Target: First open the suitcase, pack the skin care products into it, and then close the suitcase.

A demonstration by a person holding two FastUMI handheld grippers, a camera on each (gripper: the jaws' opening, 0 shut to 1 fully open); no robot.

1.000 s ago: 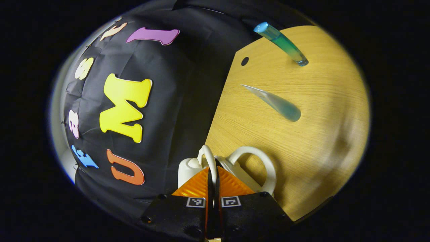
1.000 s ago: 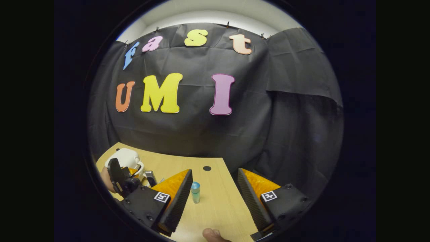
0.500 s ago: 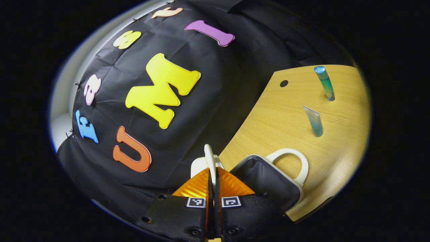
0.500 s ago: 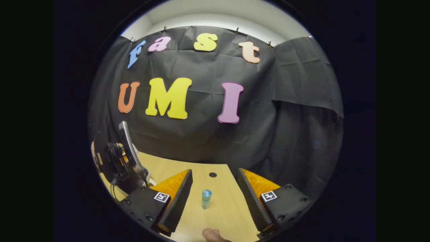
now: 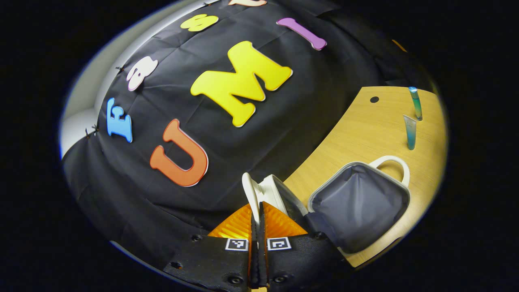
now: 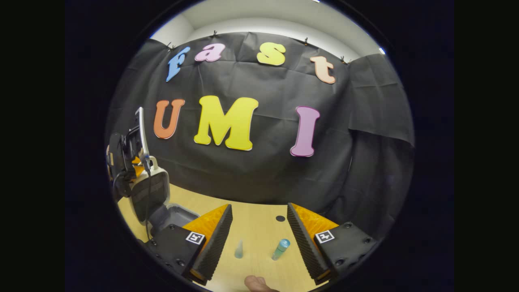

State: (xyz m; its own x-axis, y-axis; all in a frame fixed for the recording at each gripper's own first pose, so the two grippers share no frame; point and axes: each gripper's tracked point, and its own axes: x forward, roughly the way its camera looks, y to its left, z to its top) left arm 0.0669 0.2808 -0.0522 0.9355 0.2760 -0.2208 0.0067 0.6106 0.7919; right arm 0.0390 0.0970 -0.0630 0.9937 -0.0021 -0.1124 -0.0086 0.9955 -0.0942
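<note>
The small white suitcase stands open on the wooden table (image 5: 365,129). My left gripper (image 5: 257,207) is shut on the lid's white handle (image 5: 250,190) and holds the lid (image 6: 152,190) raised almost upright. The base (image 5: 359,207) shows its dark grey lining, with a second white handle (image 5: 392,161) on its far rim. Two skin care tubes stand beyond it: a pale blue one (image 5: 409,132) and a teal one with a blue cap (image 5: 414,103). My right gripper (image 6: 259,243) is open above the table, and both tubes (image 6: 239,249) (image 6: 280,248) show between its fingers, farther off.
A small dark hole (image 6: 280,218) marks the table near its back edge. The black cloth wall rises right behind the table. A thumb tip (image 6: 254,282) shows at the bottom of the right gripper view. Bare wood lies around the tubes.
My left gripper has swung the lid up and back, so the suitcase went from shut to wide open. The right gripper has risen a little and stayed open.
</note>
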